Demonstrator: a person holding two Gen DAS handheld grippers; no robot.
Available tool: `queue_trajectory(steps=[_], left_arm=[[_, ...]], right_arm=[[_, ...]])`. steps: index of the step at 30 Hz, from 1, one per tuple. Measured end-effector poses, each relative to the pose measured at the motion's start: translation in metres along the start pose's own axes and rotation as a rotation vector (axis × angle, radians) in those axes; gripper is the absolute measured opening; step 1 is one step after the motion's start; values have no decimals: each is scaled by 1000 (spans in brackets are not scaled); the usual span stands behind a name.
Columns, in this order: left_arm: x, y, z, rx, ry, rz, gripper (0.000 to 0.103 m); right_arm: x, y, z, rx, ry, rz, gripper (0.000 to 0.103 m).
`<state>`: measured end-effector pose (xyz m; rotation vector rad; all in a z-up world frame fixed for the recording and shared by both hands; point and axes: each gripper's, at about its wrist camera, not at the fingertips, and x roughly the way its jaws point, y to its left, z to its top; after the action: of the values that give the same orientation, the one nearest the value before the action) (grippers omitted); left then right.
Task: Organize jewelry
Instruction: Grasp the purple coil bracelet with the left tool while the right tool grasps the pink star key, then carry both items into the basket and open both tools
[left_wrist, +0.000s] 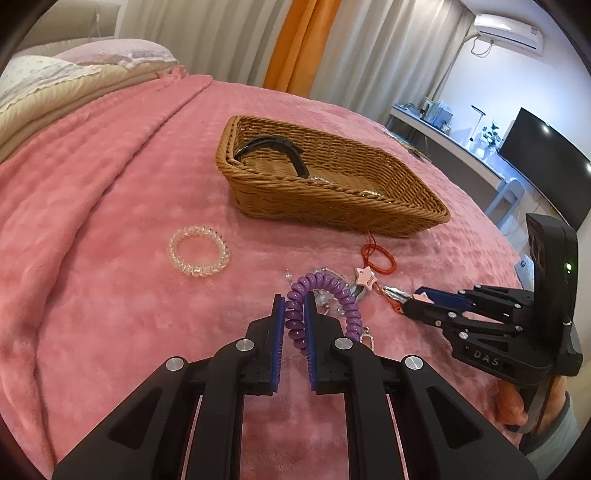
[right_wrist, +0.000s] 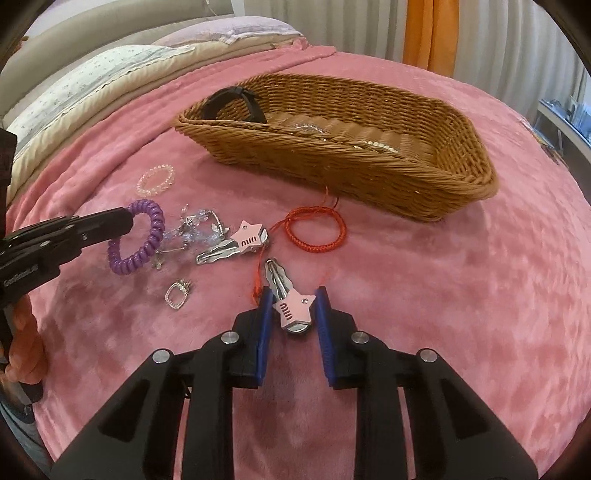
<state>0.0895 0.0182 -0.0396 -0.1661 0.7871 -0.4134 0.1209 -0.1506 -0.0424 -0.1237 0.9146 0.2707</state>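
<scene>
My left gripper (left_wrist: 294, 301) is shut on a purple spiral hair tie (left_wrist: 295, 314), also seen in the right wrist view (right_wrist: 147, 229), just above the pink blanket. My right gripper (right_wrist: 293, 297) holds a pink star hair clip (right_wrist: 293, 308) between its blue pads; it shows in the left wrist view (left_wrist: 415, 301). A second pink star clip (right_wrist: 245, 236), a red cord bracelet (right_wrist: 317, 229), crystal pieces (right_wrist: 195, 229), a small square charm (right_wrist: 176, 293) and a clear spiral hair tie (left_wrist: 198, 251) lie on the blanket. The wicker basket (left_wrist: 332, 206) holds a black headband (left_wrist: 273, 146) and beaded pieces.
The pink blanket (left_wrist: 110, 206) covers the bed. Pillows (right_wrist: 92, 85) lie at the head of the bed. A desk with a dark monitor (left_wrist: 543, 158) stands at the right. Curtains (left_wrist: 295, 40) hang behind.
</scene>
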Motion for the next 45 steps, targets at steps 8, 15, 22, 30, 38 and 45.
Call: queue_trajectory(steps=[8,15,22,30,38,45], left_arm=[[-10,-4,2,6,-41,-11,9],[-46,-27,31,37,-131,3,9],[-42,-36,92,4,-193,-5,9],[27,-39,131,-21,-169,5,9],[82,-41,124,-2,-63,39,9],[85,-44,117,33,-10,-2,25]], right_arm=[[-37,-2,1,59,-78,27,21],[-91,-17,36,83,-255,11,21],[-80,-50,95,154,-277,-21,21],[-8,-79,133,214,-188,-53,21],[45,-94,134,245,-79,-30,21],[45,-105,125,304,-67,28,27]])
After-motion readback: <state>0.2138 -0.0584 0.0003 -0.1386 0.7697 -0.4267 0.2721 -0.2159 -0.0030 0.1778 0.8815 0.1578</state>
